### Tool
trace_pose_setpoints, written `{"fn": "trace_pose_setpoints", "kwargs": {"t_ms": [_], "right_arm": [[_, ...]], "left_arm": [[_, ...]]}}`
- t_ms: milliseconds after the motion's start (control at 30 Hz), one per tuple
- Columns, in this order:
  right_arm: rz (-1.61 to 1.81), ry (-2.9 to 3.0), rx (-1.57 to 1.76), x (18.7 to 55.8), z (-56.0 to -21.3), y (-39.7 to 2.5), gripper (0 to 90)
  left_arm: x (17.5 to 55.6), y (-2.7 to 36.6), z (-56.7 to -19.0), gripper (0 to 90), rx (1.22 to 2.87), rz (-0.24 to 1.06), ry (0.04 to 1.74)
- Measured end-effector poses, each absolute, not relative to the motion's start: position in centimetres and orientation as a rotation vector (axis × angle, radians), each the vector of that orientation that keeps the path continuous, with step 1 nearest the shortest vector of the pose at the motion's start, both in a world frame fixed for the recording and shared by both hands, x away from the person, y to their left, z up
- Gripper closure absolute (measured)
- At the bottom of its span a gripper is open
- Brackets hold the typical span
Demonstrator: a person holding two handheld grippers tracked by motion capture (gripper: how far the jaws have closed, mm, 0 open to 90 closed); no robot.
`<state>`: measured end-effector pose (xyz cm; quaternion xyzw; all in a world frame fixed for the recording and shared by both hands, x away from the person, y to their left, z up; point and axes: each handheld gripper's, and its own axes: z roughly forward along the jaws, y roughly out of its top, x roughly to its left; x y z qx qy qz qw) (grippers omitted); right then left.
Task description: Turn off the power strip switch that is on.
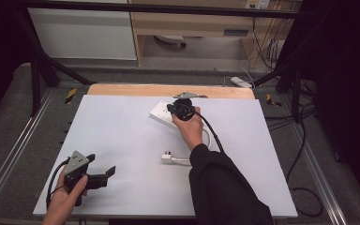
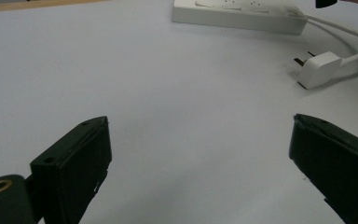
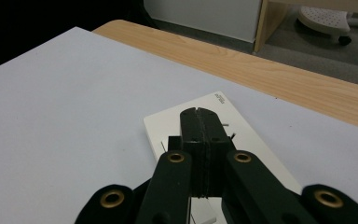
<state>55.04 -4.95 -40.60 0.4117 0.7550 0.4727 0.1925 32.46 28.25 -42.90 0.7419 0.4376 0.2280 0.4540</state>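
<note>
A white power strip [image 1: 158, 112] lies at the back middle of the white board [image 1: 122, 140]. Its white plug [image 1: 167, 158] rests unplugged on the board nearer the person, with the white cable [image 1: 208, 138] looping to the strip. My right gripper [image 1: 178, 109] is over the strip; in the right gripper view its jaws are shut together, tips [image 3: 199, 114] down against the top of the power strip [image 3: 247, 135], nothing between them. My left gripper [image 1: 102, 164] rests at the board's front left, open wide [image 2: 199, 122], facing the power strip [image 2: 237, 16] and plug [image 2: 319, 70].
A bare strip of wooden tabletop [image 1: 168, 90] shows behind the board. Black frame bars [image 1: 37, 75] stand at both sides. Cables [image 1: 304, 154] trail on the floor to the right. A wooden cabinet [image 1: 192, 23] stands behind.
</note>
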Motion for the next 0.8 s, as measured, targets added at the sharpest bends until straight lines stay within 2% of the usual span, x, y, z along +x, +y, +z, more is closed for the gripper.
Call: {"fn": "trace_pose_setpoints", "kwargs": {"t_ms": [800], "right_arm": [[1.308,2.144,1.164,55.4,-41.4,-3.6,90.0]], "left_arm": [[32.5,28.2,-43.0,5.7,1.838,0.554,1.079]]}}
